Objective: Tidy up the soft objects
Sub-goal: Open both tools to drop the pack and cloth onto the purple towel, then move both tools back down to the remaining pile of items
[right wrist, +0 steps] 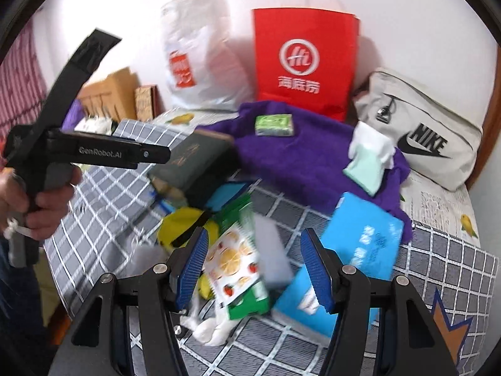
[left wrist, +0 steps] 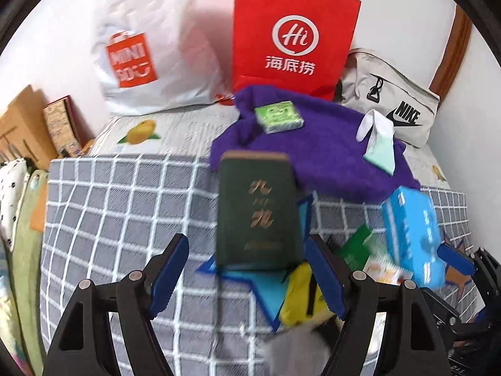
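Observation:
A purple fuzzy cloth point(left wrist: 316, 153) point(right wrist: 297, 156) lies bunched on the checked bedcover, with a green tissue pack point(left wrist: 278, 116) point(right wrist: 274, 125) and a white and mint cloth point(left wrist: 379, 147) point(right wrist: 366, 163) on top of it. My left gripper point(left wrist: 247, 260) is open, and a dark green book point(left wrist: 260, 210) point(right wrist: 194, 163) lies just beyond its tips. My right gripper point(right wrist: 255, 250) is open above a fruit-print pack point(right wrist: 235, 263) and a blurred grey piece point(right wrist: 272, 250), with its pads off both. A blue tissue box point(left wrist: 413, 235) point(right wrist: 360, 250) and a yellow item point(left wrist: 300, 294) point(right wrist: 181, 225) lie close by.
A red paper bag point(left wrist: 291, 37) point(right wrist: 303, 59), a white plastic bag point(left wrist: 147, 56) point(right wrist: 200, 56) and a grey Nike bag point(left wrist: 391, 109) point(right wrist: 422, 138) stand against the wall. Cardboard boxes point(left wrist: 22, 125) sit at the left. A hand point(right wrist: 40, 200) holds the left tool's handle.

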Motion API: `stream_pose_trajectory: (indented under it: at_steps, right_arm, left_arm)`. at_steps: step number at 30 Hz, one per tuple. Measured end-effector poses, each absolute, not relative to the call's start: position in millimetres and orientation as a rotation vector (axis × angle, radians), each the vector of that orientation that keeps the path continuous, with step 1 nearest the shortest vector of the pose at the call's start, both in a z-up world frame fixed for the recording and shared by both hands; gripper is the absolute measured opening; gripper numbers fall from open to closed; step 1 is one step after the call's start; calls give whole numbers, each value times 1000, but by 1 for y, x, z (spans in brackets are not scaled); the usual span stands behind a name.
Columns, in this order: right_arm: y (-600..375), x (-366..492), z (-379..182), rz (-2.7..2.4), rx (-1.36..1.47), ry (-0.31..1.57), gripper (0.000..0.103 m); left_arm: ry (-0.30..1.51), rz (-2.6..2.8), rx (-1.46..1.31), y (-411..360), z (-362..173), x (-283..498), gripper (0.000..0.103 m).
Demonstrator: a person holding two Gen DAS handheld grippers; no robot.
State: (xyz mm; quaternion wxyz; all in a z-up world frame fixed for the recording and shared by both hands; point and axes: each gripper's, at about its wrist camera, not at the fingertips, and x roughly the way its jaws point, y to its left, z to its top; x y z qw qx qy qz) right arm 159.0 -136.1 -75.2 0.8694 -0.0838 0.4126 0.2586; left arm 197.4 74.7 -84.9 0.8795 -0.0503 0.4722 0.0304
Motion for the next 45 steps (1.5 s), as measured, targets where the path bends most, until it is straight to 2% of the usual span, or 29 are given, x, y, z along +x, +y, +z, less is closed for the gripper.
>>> stream_pose_trajectory:
  at_steps: [4, 12, 15, 24, 26, 28, 34, 40, 45]
  right_arm:
    - [-120, 148, -86, 568, -221, 849, 65]
    - [-106, 144, -117, 517, -240, 940, 65]
    - [-101, 146, -120, 479, -260, 913, 72]
    - [-80, 153, -127, 393, -404, 893, 73]
    - [-78, 152, -129, 378, -437, 879, 69]
    - [-80, 150, -127, 384, -436, 870, 52]
    - [-84, 142, -115, 471, -370, 883, 19]
    - [-97, 140, -106, 485, -277, 887, 9]
    - [-106, 129, -86, 515, -230, 847, 5]
  left_arm:
    - [981, 85, -121, 86, -91, 172, 76]
    - [1025, 81, -201, 104, -116, 147, 76]
    - [1038, 64, -218, 105, -124, 147, 76]
    - [1063, 46, -246, 112, -133, 151, 76]
    - [1063, 37, -252, 113, -134, 150, 76]
    - [1064, 30, -252, 113, -135, 150, 76]
    - [1082, 17, -250, 109, -139, 152, 76]
    - [1099, 16, -234, 101, -143, 150, 76]
    - [1105, 4, -239, 97, -144, 147, 76]
